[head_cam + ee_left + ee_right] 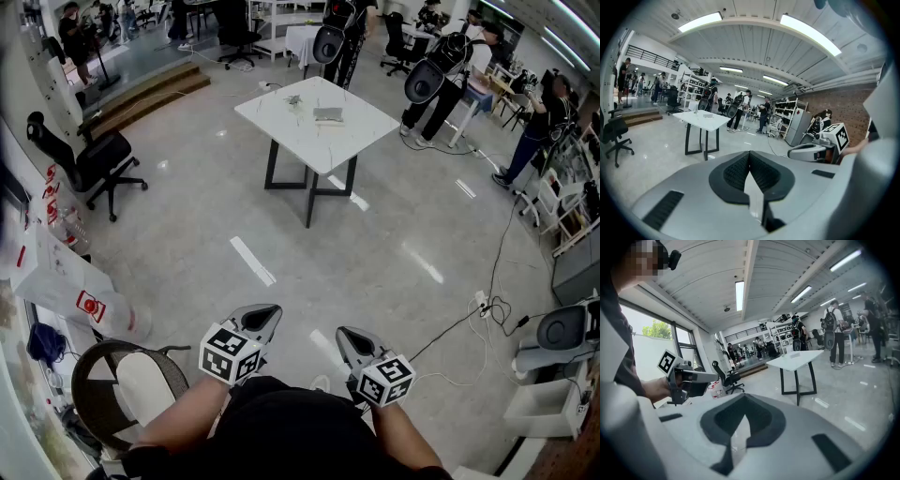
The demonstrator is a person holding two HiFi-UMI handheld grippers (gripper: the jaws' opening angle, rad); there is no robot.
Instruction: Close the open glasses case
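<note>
Nothing begun — the glasses case (328, 115) sits on the far table (300, 142). Left gripper (266, 317) and right gripper (346, 336) hang near, pressed together, empty.

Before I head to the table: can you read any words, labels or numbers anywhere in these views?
No words or numbers are readable in any view.
Marker cubes: black-and-white square patterns only, no letters.
Red label on a white thing at the left: too blurred to read.
</note>
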